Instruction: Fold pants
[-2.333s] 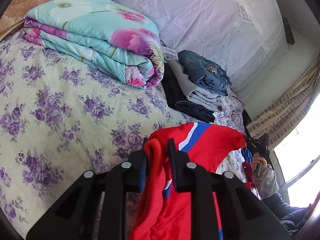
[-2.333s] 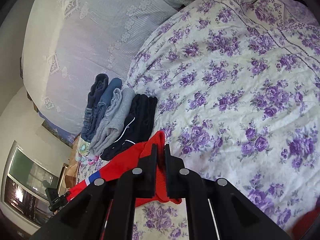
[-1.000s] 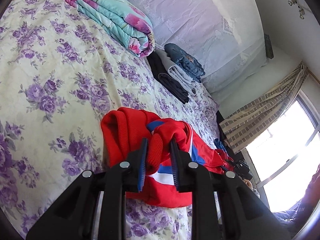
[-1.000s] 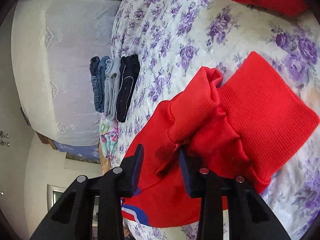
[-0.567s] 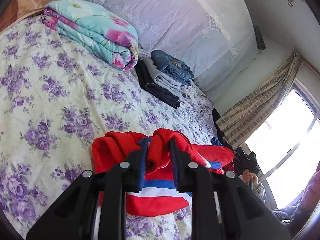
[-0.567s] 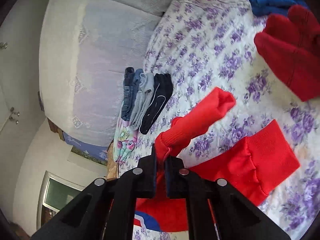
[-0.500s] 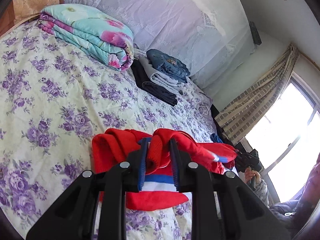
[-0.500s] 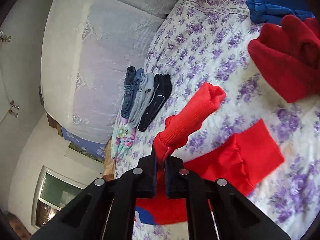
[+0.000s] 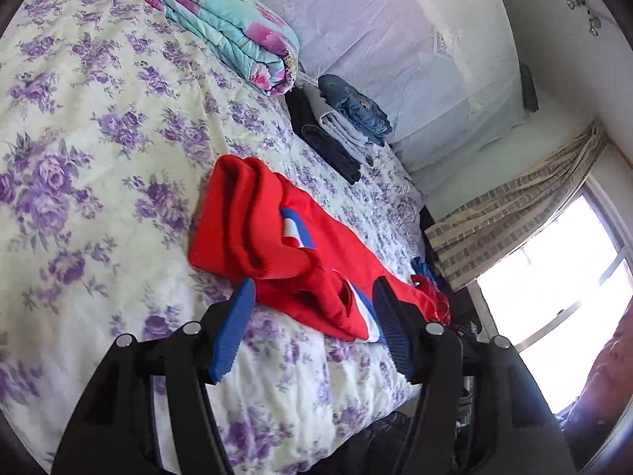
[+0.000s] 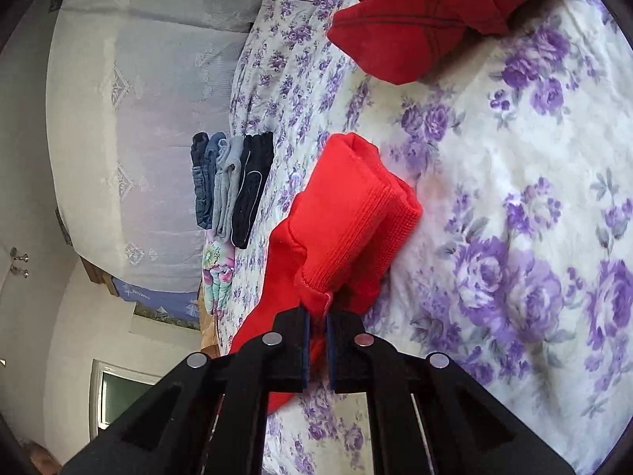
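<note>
- Mid-fold on the bed [image 9: 79, 126]: the red pants [image 9: 277, 245] lie in a long bundle across the centre of the left wrist view, on the purple-flowered cover.
- My left tongs [image 9: 312, 324] stand spread, blue pads either side of the near edge of the cloth, pinching nothing.
- My right tongs [image 10: 316, 328], low centre in the right wrist view, are pressed together on a fold of the red ribbed fabric near the cuff.
- A stack of folded clothes [image 9: 340, 126] sits upper centre in the left wrist view, beside a folded floral quilt [image 9: 233, 35] at upper left; another red garment [image 10: 427, 12] fills the top of the right wrist view.
- As I judge it, doing this step well means laying the pinched end flat and square over the rest, edges lined up, then smoothing out the bunching before I let go.
</note>
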The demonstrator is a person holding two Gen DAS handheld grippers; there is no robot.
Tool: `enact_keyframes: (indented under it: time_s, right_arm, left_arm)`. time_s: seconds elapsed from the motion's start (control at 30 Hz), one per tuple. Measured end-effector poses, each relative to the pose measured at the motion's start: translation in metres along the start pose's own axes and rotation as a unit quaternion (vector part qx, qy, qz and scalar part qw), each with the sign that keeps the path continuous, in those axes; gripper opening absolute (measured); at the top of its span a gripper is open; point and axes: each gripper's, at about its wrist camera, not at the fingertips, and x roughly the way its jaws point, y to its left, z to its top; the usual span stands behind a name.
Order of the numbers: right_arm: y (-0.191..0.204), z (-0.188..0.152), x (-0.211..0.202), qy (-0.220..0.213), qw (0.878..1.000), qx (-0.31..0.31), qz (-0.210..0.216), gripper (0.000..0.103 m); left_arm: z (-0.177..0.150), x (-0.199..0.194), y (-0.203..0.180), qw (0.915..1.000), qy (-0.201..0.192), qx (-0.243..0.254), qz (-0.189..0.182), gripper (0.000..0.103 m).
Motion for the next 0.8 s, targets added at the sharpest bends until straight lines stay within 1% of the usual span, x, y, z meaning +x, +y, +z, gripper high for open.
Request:
enact_keyframes:
  time_s: [0.1,0.13,0.17,0.2,0.23,0.27,0.3,0.33,0.37,0.43,0.5,0.53,0.57,0.63,0.67,0.7,0.73,0.8]
  right_arm:
    - [0.001,0.0,-0.001,0.002,1.0,-0.002,0.003,0.006]
    - [0.0,0.0,-0.002,0.002,1.0,-0.001,0.002,0.006]
    - [-0.002,-0.001,-0.002,0.003,1.0,0.002,0.002,0.006]
    - [-0.005,-0.002,-0.003,0.004,1.0,0.004,0.003,0.006]
    - [-0.007,-0.003,-0.003,0.004,1.0,0.007,0.003,0.006]
    - [-0.009,-0.003,-0.003,0.005,1.0,0.009,0.004,0.006]
    - [-0.008,-0.001,-0.001,0.006,1.0,0.011,0.004,0.006]
    - [-0.007,0.0,0.0,0.007,1.0,0.011,0.005,0.006]
    - [-0.005,0.001,0.0,0.009,1.0,0.008,0.007,0.006]
    - [0.006,0.003,0.0,0.008,1.0,-0.008,0.015,0.006]
    - [0.017,0.004,-0.002,0.003,0.999,-0.029,0.028,0.006]
    - [0.023,0.005,-0.004,0.002,0.998,-0.045,0.031,0.006]
    - [0.024,0.005,-0.005,0.003,0.998,-0.057,0.026,0.006]
    - [0.015,0.005,-0.003,0.01,0.998,-0.069,-0.003,0.006]
    - [0.001,0.003,0.001,0.019,0.998,-0.052,-0.023,0.006]
    - [-0.011,0.001,0.004,0.026,0.999,-0.034,-0.032,0.005]
    - [-0.019,-0.001,0.006,0.029,0.999,-0.026,-0.026,0.003]
    - [-0.016,-0.003,0.001,0.025,0.999,-0.035,-0.016,0.009]
  left_arm:
    - [0.002,0.023,0.001,0.9991,0.011,-0.041,-0.006,0.065]
    - [0.003,0.03,0.001,0.9988,0.016,-0.046,-0.008,0.065]
    - [0.004,0.037,0.0,0.9986,0.02,-0.048,0.001,0.064]
    - [0.008,0.045,0.0,0.9982,0.024,-0.051,0.021,0.064]
    - [0.012,0.053,0.001,0.9974,0.029,-0.056,0.035,0.06]
    - [0.015,0.056,0.001,0.9968,0.03,-0.059,0.043,0.048]
    - [0.022,0.059,0.0,0.9961,0.03,-0.058,0.06,0.038]
    - [0.028,0.059,-0.002,0.996,0.028,-0.05,0.068,0.032]
    - [0.033,0.057,-0.006,0.9966,0.023,-0.041,0.067,0.028]
    - [0.041,0.049,-0.02,0.9975,0.0,-0.011,0.07,0.025]
    - [0.044,0.041,-0.033,0.997,-0.019,0.024,0.07,0.025]
    - [0.043,0.039,-0.036,0.9961,-0.024,0.038,0.076,0.025]
    - [0.04,0.038,-0.034,0.9952,-0.022,0.044,0.084,0.025]
    - [0.026,0.046,-0.007,0.9951,0.011,0.009,0.097,0.025]
    - [0.018,0.051,0.008,0.9946,0.031,-0.016,0.098,0.025]
    - [0.009,0.053,0.023,0.9954,0.04,-0.043,0.076,0.025]
    - [0.005,0.05,0.027,0.9961,0.035,-0.051,0.063,0.024]
    - [0.0,0.04,0.023,0.9968,0.02,-0.054,0.055,0.026]
